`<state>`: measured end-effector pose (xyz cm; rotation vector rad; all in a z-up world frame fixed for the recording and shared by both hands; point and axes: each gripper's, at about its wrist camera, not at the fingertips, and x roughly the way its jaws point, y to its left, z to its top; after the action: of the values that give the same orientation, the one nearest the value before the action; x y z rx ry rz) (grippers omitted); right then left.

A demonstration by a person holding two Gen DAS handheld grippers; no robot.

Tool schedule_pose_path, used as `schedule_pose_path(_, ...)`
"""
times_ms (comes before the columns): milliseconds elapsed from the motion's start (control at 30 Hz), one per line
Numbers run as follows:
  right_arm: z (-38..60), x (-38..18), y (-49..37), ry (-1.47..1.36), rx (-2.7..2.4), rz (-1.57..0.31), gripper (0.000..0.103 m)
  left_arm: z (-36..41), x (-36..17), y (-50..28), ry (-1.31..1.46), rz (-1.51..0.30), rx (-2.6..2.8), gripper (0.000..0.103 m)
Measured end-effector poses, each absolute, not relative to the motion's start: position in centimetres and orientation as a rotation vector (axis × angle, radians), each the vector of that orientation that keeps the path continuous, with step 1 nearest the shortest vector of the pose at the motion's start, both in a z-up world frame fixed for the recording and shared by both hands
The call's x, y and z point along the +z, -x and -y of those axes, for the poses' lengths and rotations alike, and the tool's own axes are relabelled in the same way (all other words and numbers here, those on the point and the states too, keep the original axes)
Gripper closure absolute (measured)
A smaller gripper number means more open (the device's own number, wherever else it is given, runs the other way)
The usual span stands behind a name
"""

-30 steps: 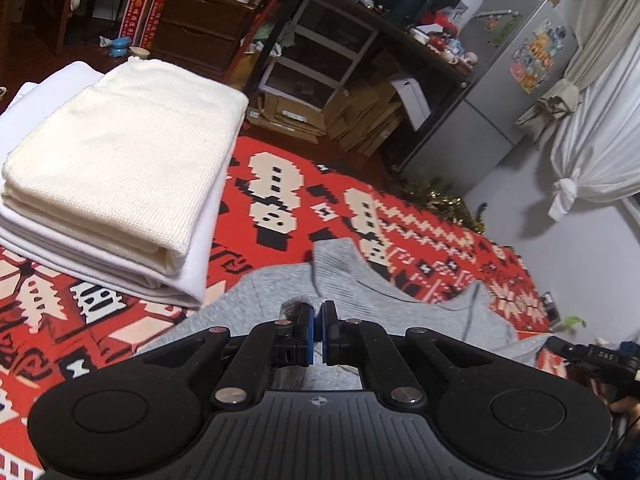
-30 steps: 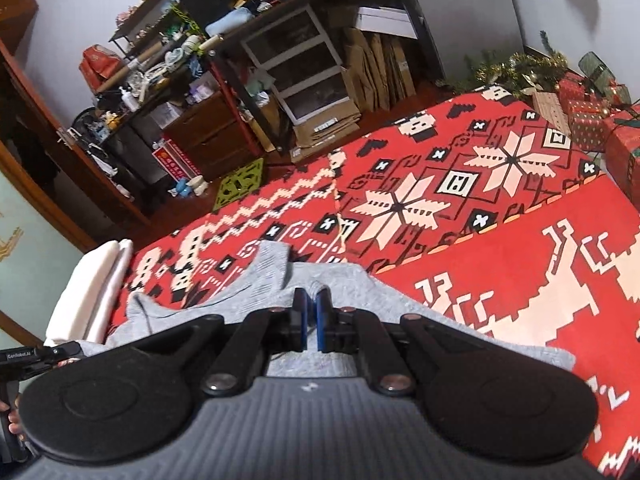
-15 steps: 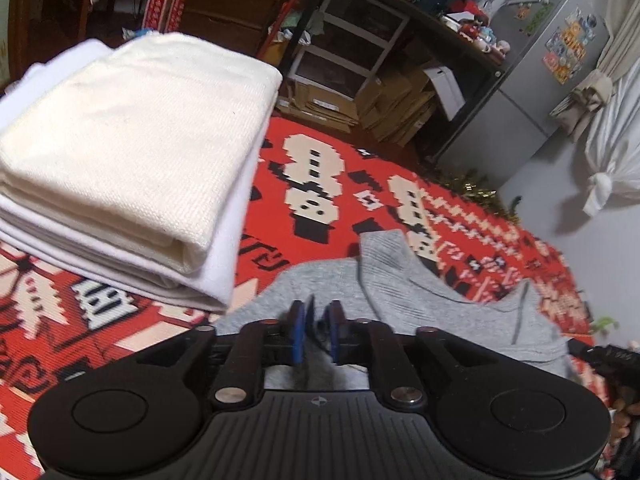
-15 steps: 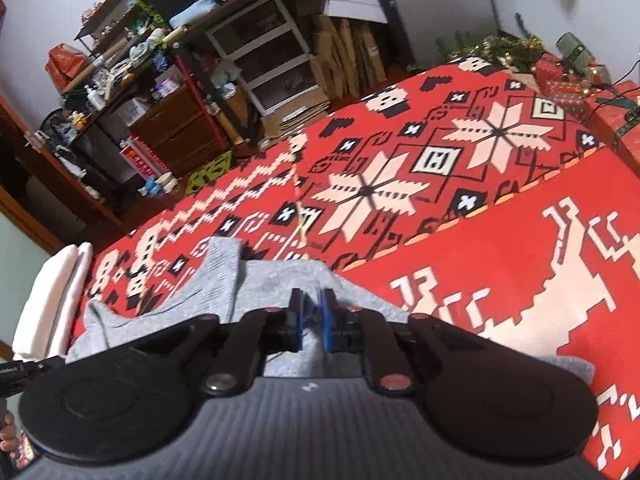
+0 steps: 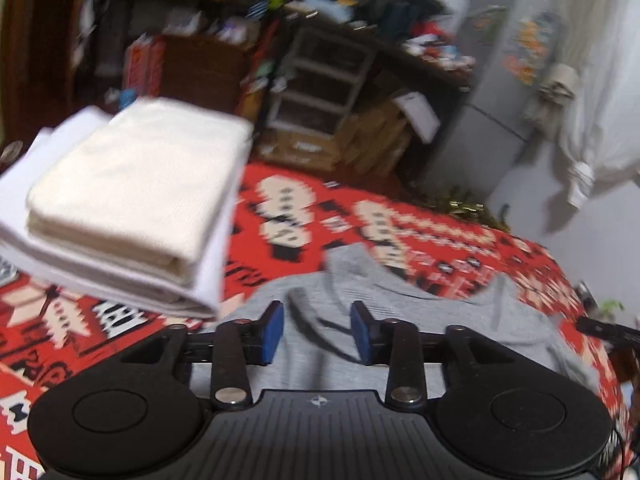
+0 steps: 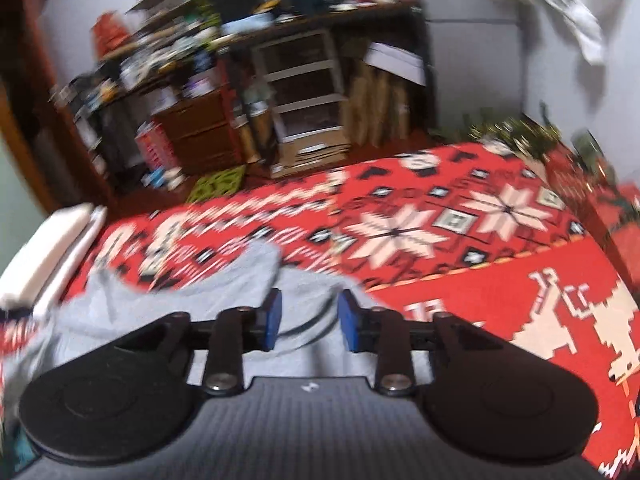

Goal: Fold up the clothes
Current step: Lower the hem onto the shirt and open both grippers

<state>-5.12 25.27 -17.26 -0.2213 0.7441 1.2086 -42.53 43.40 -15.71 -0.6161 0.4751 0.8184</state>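
We hold our left gripper (image 5: 317, 333) and our right gripper (image 6: 309, 324) low over the grey knitted garment (image 5: 400, 320), and both pairs of jaws stand apart with only air between the blue pads (image 5: 270, 332), so nothing is clamped. The garment lies spread on the red patterned blanket with cream and black figures (image 6: 500, 300), directly under and just beyond both pairs of jaws; a soft ridge of cloth passes under the gap of each. We judge that the jaws are open because the fold in hand is laid down and the cloth must rest flat by its own weight, or because a new edge has to be taken. Both views are blurred, so we cannot tell which edges lie on top. To the left of the left jaws, well apart from the garment, sits the stack of folded cream and white cloths (image 5: 132, 196); we think it is kept aside so that finished pieces do not disturb the working area.
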Motion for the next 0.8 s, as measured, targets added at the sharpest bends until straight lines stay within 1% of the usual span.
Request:
schedule_pose_path(33, -25.3, -17.2, 6.2, 0.245, 1.234, -0.741, 0.089, -42.7, -15.5, 42.1, 0.600, -0.472, 0.786, 0.083)
schedule_pose_path(133, -26.1, -17.6, 9.5, 0.294, 1.306, -0.746, 0.089, -41.0, -16.5, 39.9, 0.595, -0.525, 0.709, 0.092)
schedule_pose_path(167, -26.3, -17.8, 10.4, 0.308, 1.321, -0.745, 0.089, -40.6, -17.1, 39.0, 0.591, -0.548, 0.703, 0.094)
schedule_pose_path(300, -27.4, -18.7, 12.6, 0.329, 1.332, -0.797, 0.090, -39.4, -19.0, 36.2, 0.599, -0.611, 0.670, 0.094)
schedule_pose_path(467, -28.9, -19.8, 12.3, 0.369, 1.273, -0.864, 0.090, -39.4, -20.2, 34.3, 0.601, -0.654, 0.695, 0.094)
schedule_pose_path(633, -30.1, -20.2, 11.8, 0.419, 1.259, -0.867, 0.090, -40.5, -20.2, 34.1, 0.634, -0.643, 0.712, 0.094)
schedule_pose_path(800, -31.6, -20.3, 11.1, 0.410, 1.256, -0.865, 0.090, -41.7, -19.9, 33.9, 0.637, -0.646, 0.714, 0.094)
